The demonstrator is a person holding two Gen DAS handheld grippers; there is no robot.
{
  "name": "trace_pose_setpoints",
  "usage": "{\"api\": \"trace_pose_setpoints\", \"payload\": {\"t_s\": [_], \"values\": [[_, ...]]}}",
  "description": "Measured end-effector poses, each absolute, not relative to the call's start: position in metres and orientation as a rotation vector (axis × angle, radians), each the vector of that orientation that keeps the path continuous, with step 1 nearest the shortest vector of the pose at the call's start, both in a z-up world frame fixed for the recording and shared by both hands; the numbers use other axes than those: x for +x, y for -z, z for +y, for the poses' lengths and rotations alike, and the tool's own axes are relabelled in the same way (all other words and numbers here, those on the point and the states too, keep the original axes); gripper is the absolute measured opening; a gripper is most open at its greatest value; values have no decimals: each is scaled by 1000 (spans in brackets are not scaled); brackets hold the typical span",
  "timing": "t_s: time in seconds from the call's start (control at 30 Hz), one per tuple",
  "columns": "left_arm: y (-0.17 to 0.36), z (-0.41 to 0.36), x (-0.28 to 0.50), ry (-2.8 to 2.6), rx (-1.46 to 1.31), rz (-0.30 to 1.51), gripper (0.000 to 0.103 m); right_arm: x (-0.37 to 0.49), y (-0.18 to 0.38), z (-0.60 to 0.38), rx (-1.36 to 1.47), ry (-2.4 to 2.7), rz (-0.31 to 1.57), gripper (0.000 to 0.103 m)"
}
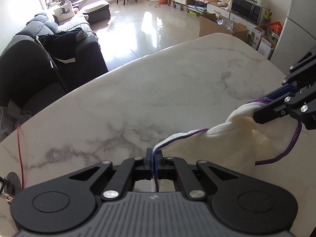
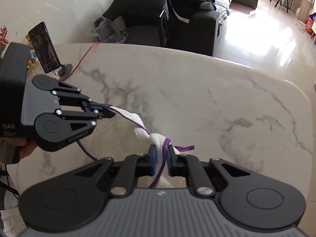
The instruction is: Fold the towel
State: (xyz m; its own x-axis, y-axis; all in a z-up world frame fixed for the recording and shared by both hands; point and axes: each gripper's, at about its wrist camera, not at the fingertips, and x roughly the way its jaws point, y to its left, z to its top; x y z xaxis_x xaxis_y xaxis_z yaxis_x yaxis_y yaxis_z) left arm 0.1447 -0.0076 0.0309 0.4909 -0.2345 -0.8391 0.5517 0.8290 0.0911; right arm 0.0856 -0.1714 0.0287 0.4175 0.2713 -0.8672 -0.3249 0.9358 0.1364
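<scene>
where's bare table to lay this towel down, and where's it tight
Free: the marble table ahead of both grippers, out to its far rounded edge. Tight: the left corner, with the phone on its stand and red cable. The towel hangs between left gripper and right gripper.

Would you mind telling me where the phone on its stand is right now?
In the right wrist view, the phone stands at the table's far left edge, beside the red cable and just behind the left tool.
</scene>
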Motion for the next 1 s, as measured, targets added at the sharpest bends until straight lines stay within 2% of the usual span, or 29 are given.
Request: {"api": "trace_pose_setpoints", "payload": {"t_s": [0.4, 1.0], "values": [[-59, 14, 118, 464, 331, 878, 1, 59, -52, -179, -75, -354, 1012, 10], [-43, 56, 91, 397, 275, 921, 1, 30, -42, -211, -28, -271, 1009, 10]]}}
